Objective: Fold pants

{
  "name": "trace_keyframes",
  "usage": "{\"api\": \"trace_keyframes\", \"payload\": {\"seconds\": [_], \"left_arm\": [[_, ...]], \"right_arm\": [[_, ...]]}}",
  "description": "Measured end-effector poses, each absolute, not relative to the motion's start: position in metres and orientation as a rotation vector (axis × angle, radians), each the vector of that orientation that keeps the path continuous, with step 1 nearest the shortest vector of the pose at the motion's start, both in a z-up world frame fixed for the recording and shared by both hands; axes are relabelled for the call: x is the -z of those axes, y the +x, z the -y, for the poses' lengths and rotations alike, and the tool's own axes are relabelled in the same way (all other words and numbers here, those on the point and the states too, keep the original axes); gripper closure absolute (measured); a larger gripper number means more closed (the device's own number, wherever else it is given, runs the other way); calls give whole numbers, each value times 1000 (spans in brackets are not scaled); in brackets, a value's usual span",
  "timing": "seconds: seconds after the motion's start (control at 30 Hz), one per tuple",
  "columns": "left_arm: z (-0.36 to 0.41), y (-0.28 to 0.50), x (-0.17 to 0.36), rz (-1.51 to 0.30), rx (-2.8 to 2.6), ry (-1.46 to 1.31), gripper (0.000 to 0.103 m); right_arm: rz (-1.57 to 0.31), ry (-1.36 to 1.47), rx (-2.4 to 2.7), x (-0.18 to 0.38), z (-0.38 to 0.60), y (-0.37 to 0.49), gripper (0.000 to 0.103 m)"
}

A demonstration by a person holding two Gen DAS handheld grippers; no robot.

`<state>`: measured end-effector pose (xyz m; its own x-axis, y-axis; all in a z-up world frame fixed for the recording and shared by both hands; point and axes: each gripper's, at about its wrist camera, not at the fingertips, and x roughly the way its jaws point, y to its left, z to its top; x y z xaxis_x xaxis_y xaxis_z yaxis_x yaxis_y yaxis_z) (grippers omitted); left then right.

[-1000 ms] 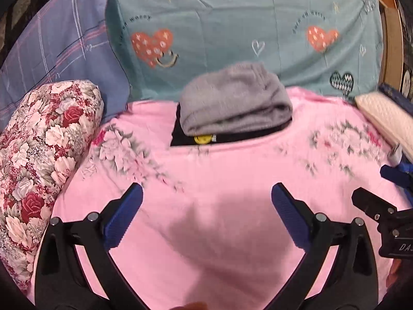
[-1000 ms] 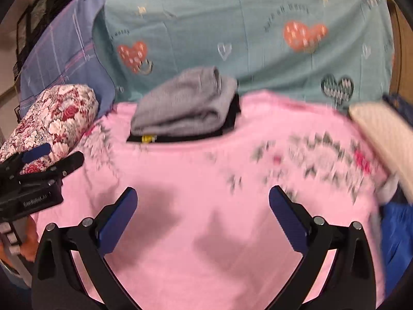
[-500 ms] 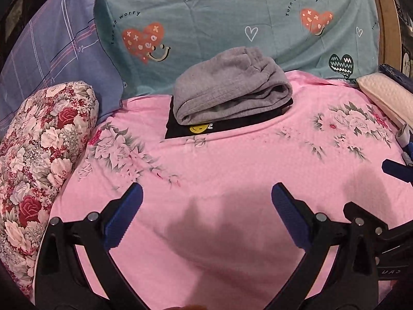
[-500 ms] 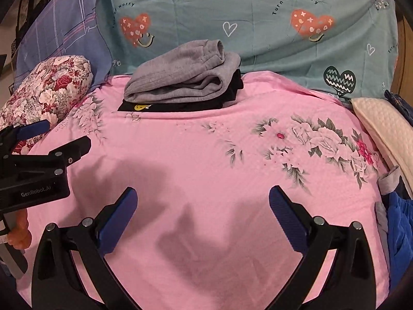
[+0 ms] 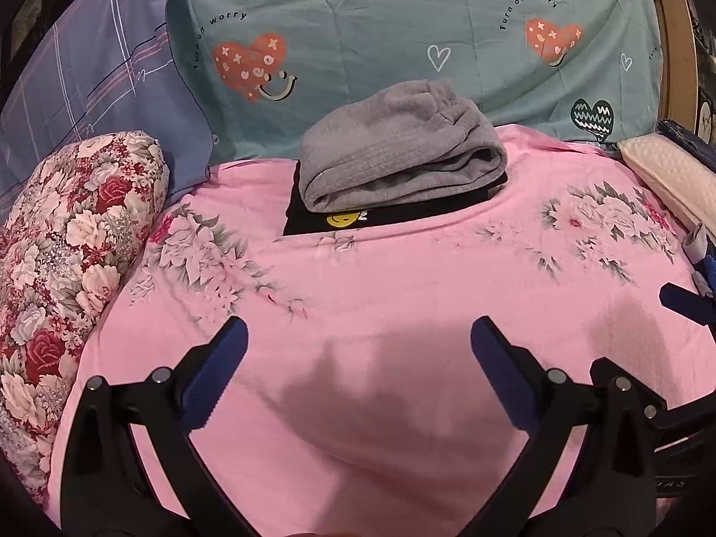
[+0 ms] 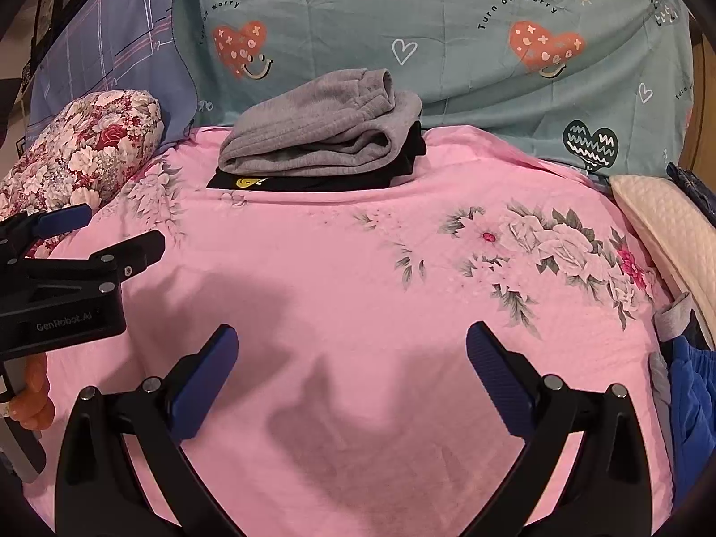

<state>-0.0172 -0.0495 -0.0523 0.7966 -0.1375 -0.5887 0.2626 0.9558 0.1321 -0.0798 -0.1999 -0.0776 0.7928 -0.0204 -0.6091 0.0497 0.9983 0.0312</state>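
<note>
The pink floral bedsheet (image 6: 358, 268) fills most of both views and lies bare in front of both grippers, and behind it a teal quilt (image 6: 447, 22) with heart prints stands against the headboard. At the far edge of the sheet, touching the quilt, a pair of grey pants (image 5: 398, 152) sits already folded on top of a folded black garment (image 5: 340, 219), so that part of the job looks finished. At the right edge of the bed a blue garment (image 6: 689, 385) lies bunched and partly out of view; it may be the next pair to fold, though whether it is pants cannot be told. The left gripper (image 5: 358, 344) and the right gripper (image 6: 351, 353) both hover above the sheet with their fingers spread wide and nothing between them. As for writing, the quilt repeats "Turn off worry" in an arc above its orange hearts, the left gripper's body, seen from the right wrist, reads "GenRobot.AI", and the black garment shows a small yellow smiley face without legible words.
</note>
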Motion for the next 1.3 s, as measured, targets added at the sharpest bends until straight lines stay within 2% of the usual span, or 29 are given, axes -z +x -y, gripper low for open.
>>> {"api": "trace_keyframes", "payload": {"seconds": [0.4,0.77,1.3], "left_arm": [[51,-21,51,-580,213,216,2],[39,-19,54,-602,265,108,2],[41,-17,57,-594,186,158,2]], "right_arm": [[-616,50,68,74,202,-84,1],[-605,51,72,74,201,-85,1],[-608,46,64,75,199,-84,1]]}}
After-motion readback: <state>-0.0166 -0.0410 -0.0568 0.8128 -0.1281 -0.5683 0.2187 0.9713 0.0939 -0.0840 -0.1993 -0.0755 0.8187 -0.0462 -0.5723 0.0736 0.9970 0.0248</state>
